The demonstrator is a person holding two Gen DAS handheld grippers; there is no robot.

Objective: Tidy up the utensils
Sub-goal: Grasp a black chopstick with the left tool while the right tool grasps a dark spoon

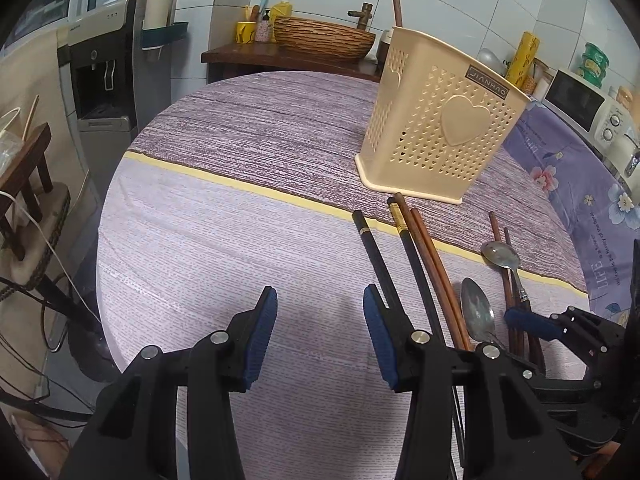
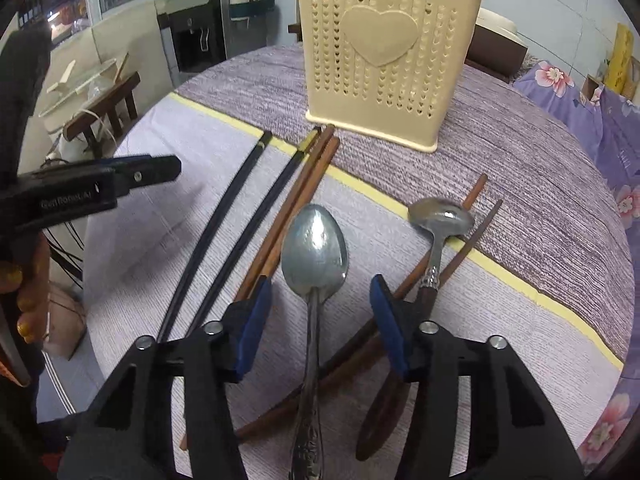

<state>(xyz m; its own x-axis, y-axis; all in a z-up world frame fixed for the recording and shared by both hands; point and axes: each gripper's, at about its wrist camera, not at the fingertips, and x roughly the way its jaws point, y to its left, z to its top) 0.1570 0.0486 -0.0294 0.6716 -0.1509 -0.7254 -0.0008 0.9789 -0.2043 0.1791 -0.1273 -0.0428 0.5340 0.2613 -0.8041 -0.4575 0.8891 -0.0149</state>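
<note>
A beige perforated utensil holder (image 1: 436, 120) with a heart stands upright on the round table; it also shows in the right wrist view (image 2: 384, 56). In front of it lie black chopsticks (image 2: 224, 232), brown chopsticks (image 2: 292, 204), an all-metal spoon (image 2: 316, 256) and a wood-handled spoon (image 2: 440, 220) over more brown chopsticks (image 2: 476, 228). My right gripper (image 2: 320, 324) is open, its jaws on either side of the metal spoon's neck. My left gripper (image 1: 320, 340) is open and empty over bare cloth, left of the black chopsticks (image 1: 374, 256).
The table has a purple cloth (image 1: 224, 208) with a yellow stripe. A water dispenser (image 1: 104, 68) and a wooden stool (image 1: 24, 184) stand left. A woven basket (image 1: 320, 36) sits on a shelf behind, a microwave (image 1: 580, 104) at right.
</note>
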